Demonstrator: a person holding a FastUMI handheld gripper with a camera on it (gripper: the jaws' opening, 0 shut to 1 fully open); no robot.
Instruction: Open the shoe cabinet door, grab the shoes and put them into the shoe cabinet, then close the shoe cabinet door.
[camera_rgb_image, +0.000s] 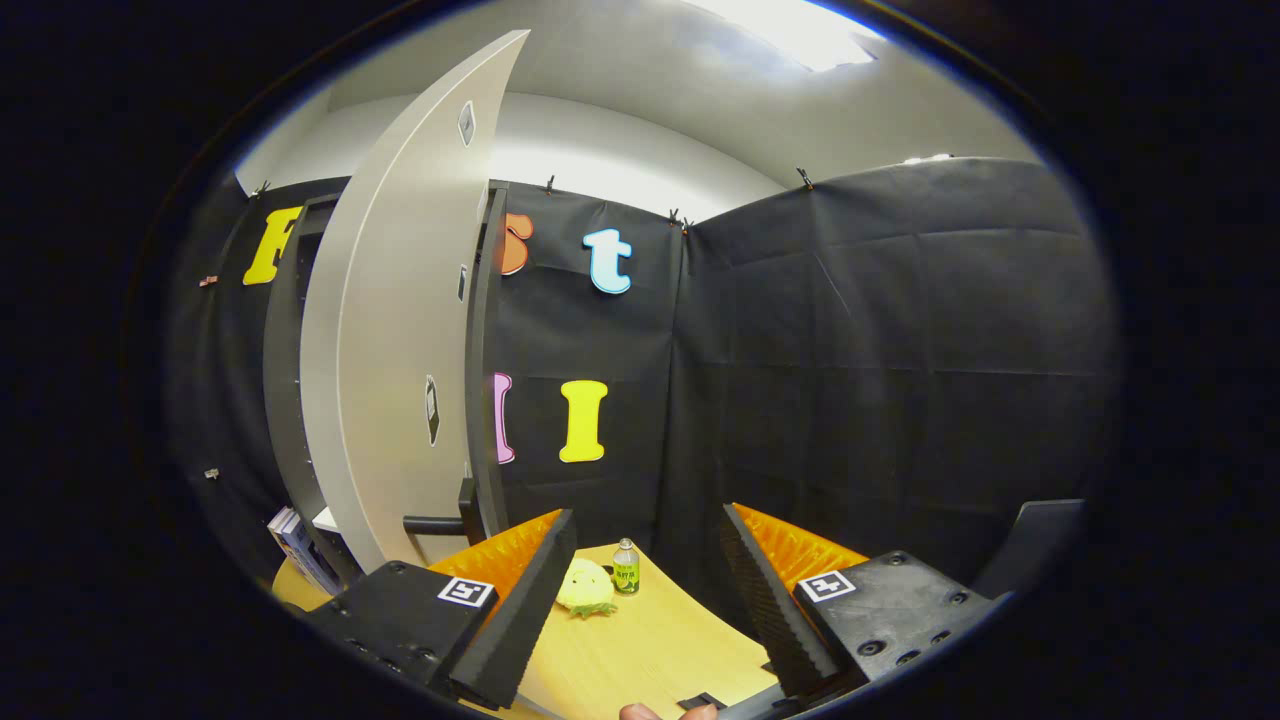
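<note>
The shoe cabinet (285, 400) stands tall and dark on the left of the wooden table (640, 640). Its light grey door (400, 350) is swung out towards me, with a dark bar handle (435, 522) low on its edge, just beyond my left finger. My gripper (648, 520) is open, its fingers spread wide with nothing between them. It hovers above the table, to the right of the door.
A yellow plush toy (586, 590) and a small green-labelled bottle (626, 568) sit on the table just ahead of the fingers. Books (298, 548) lean at the cabinet's foot on the left. Black cloth walls close the booth behind. A fingertip (650, 712) shows below the fingers.
</note>
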